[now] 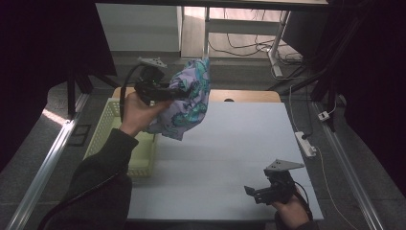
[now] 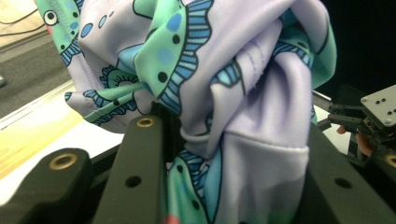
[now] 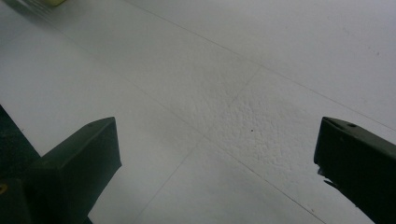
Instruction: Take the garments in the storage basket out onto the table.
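- The left tool (image 1: 179,91) is up in the air, clamped tight on a bunched lilac garment of stretchy fabric printed with mint-green and blue sea creatures (image 1: 187,98).
- In the left gripper view the cloth (image 2: 243,116) is wadded between the two black jaws, folds spilling over both.
- The garment hangs clear of everything, above the gap between the pale yellow slatted plastic basket (image 1: 107,127) and the white counter (image 1: 230,153).
- Down at the near right corner, the right tool (image 1: 250,191) waits low over the counter, jaws spread wide with nothing between them; the right gripper view has bare white surface (image 3: 224,93) between the jaws.
- My read: this is the carry step, garment lifted out and heading for the open counter.
- Next move, I'd say: swing it over the middle, lower it, and bring the right tool in to catch a free edge so the bundle can be spread flat.
- Watch for trailing folds snagging the basket rim.
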Demonstrator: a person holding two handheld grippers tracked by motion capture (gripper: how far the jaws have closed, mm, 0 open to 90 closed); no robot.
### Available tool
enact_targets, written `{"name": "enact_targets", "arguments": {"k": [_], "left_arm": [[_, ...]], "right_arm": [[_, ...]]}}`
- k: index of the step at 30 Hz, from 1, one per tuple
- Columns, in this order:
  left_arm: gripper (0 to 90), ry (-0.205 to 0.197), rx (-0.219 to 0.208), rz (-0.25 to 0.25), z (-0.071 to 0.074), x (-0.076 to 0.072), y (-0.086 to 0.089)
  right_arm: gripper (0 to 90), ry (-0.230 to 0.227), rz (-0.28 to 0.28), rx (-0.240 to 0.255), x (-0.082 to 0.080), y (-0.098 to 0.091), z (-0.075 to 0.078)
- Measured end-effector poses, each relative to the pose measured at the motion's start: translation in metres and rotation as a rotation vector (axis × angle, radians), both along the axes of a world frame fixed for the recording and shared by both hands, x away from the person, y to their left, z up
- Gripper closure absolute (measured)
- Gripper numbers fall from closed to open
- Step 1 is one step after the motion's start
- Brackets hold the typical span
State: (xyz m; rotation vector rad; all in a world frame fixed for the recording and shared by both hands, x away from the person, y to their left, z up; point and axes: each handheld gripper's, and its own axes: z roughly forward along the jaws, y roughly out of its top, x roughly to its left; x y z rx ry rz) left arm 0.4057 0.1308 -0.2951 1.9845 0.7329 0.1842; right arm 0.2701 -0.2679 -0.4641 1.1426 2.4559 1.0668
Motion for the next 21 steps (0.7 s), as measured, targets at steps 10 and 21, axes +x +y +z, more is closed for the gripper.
{"name": "enact_targets", "arguments": {"k": [10, 21], "left_arm": [[65.1, -0.013, 0.037, -0.056, -0.007, 0.003, -0.039], [65.0, -0.015, 0.027, -0.104, -0.009, 0.009, -0.069]], "right_arm": [[0.5, -0.005, 0.004, 0.0, -0.001, 0.0, 0.0], [0.5, -0.008, 0.008, 0.002, -0.001, 0.0, 0.0]]}}
